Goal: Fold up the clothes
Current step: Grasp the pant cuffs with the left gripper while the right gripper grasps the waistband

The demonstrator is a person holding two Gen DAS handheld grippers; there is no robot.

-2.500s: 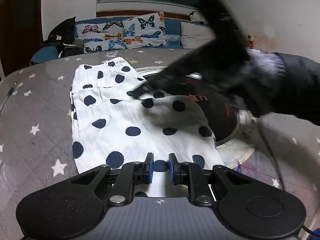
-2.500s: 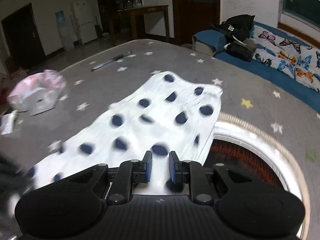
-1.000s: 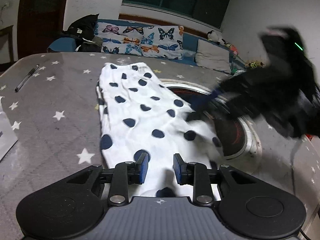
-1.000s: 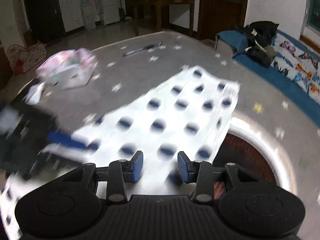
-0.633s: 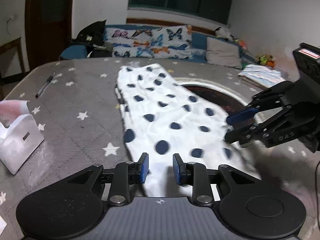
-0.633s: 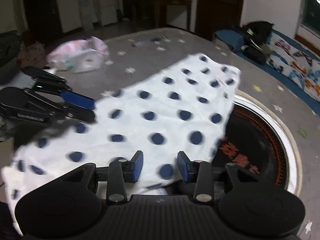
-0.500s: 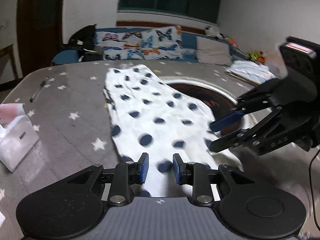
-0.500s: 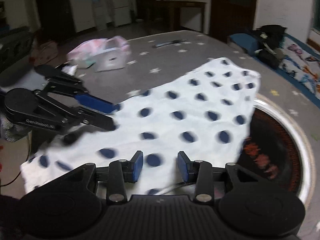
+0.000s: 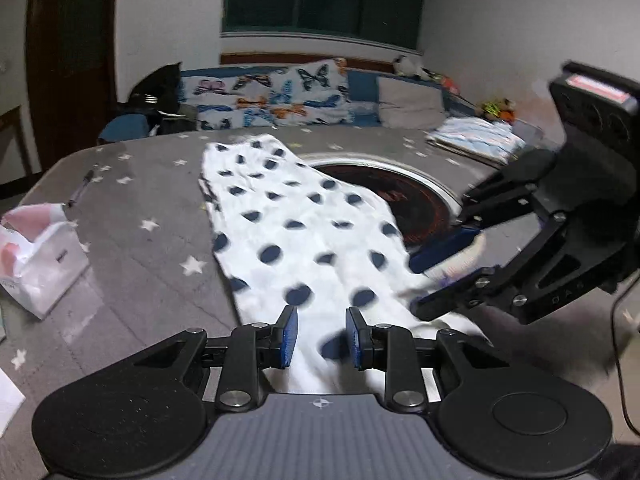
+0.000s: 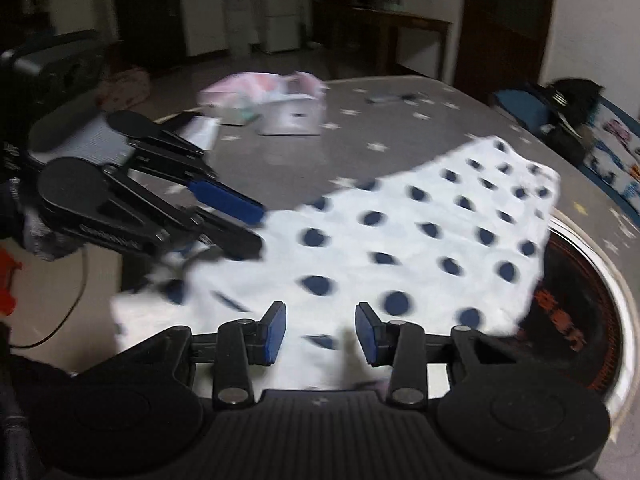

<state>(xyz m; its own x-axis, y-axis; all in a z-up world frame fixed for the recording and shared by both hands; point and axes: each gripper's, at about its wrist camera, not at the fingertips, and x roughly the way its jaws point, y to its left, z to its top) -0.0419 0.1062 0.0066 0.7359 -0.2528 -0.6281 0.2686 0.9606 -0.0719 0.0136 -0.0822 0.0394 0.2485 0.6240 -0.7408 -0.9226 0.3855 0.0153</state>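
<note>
left hand-held gripper [image 9: 320, 338]: released above near hem
right hand-held gripper [image 10: 320, 332]: released
polka-dot garment [image 9: 296, 220]: flat ahead
risk: uneven pinches could skew the fold

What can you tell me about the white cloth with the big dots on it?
The polka-dot cloth is white with dark blue dots and looks thin and soft. It lies spread out, long and mostly flat with small wrinkles, on a grey table cover with stars. One long edge drapes over a round dark plate with a silver rim set into the table. Its near end is blurred. The left gripper and right gripper are both open at that end, with cloth showing between their blue pads.
</note>
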